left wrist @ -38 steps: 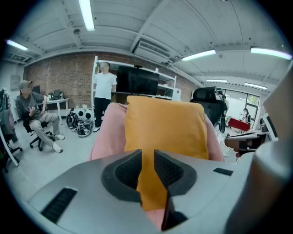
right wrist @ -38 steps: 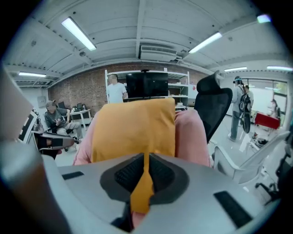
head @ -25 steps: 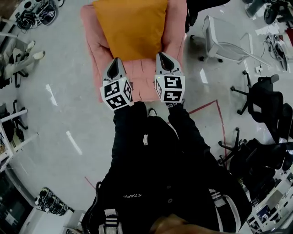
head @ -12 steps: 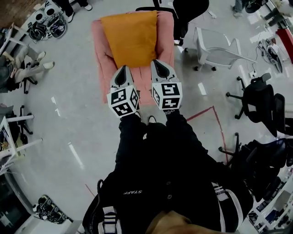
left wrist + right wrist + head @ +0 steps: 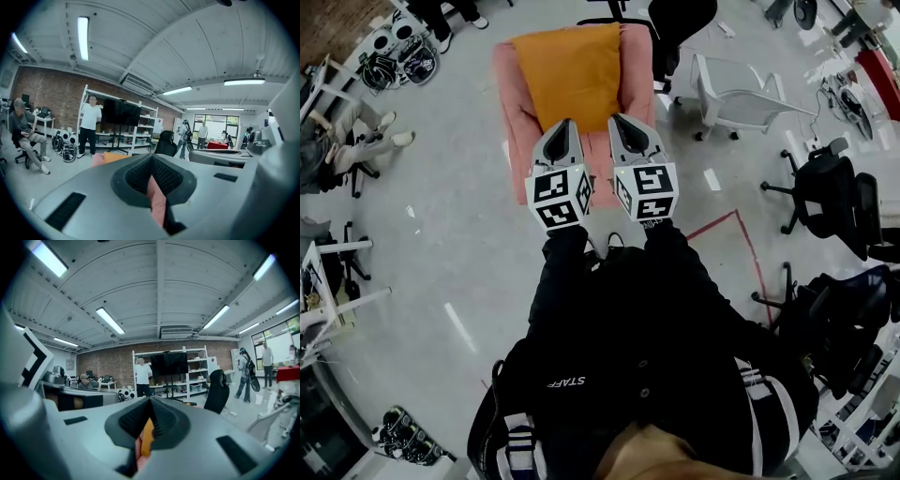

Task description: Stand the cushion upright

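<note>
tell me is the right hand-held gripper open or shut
Shut: the right hand-held gripper clamps the cushion; orange fabric sits pinched between its jaws.

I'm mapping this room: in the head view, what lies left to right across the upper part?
Seated person's legs → orange square fabric cushion → white office chair → black wheeled office chair.

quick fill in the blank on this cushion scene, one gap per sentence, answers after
The orange cushion lies on a ___ armchair. Orange fabric shows between the tongs of one gripper: the person's ___ one. The wall behind the shelves is built of ___. The person standing by those shelves wears a ___ shirt.
Missing words: pink; right; brick; white.
</note>
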A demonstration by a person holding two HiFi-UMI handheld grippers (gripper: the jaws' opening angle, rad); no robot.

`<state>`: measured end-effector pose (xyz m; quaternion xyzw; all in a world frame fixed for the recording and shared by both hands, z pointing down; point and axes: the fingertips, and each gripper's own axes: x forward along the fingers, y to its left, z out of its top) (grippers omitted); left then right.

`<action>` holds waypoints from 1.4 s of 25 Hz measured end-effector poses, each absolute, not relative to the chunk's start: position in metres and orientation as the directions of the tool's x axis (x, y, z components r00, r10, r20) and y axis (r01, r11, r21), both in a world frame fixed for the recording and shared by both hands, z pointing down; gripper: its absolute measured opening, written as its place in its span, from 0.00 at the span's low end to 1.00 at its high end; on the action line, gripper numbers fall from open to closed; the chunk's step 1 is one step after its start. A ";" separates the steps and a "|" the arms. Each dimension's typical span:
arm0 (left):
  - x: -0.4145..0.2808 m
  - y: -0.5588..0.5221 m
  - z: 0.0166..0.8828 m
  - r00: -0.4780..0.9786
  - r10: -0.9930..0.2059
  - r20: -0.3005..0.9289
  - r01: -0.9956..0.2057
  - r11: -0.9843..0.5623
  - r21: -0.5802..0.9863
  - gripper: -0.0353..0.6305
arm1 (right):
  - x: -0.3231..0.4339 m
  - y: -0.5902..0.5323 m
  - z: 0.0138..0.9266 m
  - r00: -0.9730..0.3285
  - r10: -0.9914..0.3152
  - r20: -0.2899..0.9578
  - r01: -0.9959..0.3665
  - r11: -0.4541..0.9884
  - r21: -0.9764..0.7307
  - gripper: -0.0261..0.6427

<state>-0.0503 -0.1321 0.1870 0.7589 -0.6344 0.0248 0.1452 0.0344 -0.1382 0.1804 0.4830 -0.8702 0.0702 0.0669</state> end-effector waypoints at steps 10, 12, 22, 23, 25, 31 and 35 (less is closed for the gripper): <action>-0.051 -0.123 0.161 0.234 -0.959 0.161 -0.967 -0.212 0.145 0.05 | 0.023 -0.122 0.154 -0.535 -0.836 0.120 -0.843 0.537 -0.012 0.06; -0.052 -0.124 0.158 0.239 -0.959 0.153 -0.966 -0.219 0.139 0.05 | 0.021 -0.123 0.150 -0.533 -0.839 0.109 -0.844 0.535 -0.011 0.06; -0.057 -0.130 0.150 0.247 -0.959 0.141 -0.965 -0.231 0.119 0.05 | 0.020 -0.129 0.139 -0.524 -0.848 0.081 -0.851 0.525 -0.007 0.06; -0.058 -0.131 0.151 0.247 -0.959 0.142 -0.966 -0.231 0.119 0.05 | 0.020 -0.130 0.139 -0.523 -0.848 0.081 -0.851 0.525 -0.006 0.06; -0.059 -0.133 0.151 0.246 -0.959 0.141 -0.966 -0.231 0.118 0.05 | 0.019 -0.132 0.139 -0.521 -0.850 0.076 -0.852 0.523 -0.002 0.06; -0.060 -0.137 0.151 0.246 -0.959 0.140 -0.966 -0.231 0.115 0.05 | 0.017 -0.138 0.137 -0.519 -0.852 0.066 -0.854 0.521 0.000 0.06; -0.063 -0.141 0.151 0.243 -0.961 0.135 -0.966 -0.228 0.117 0.05 | 0.016 -0.141 0.138 -0.521 -0.851 0.066 -0.853 0.522 0.002 0.06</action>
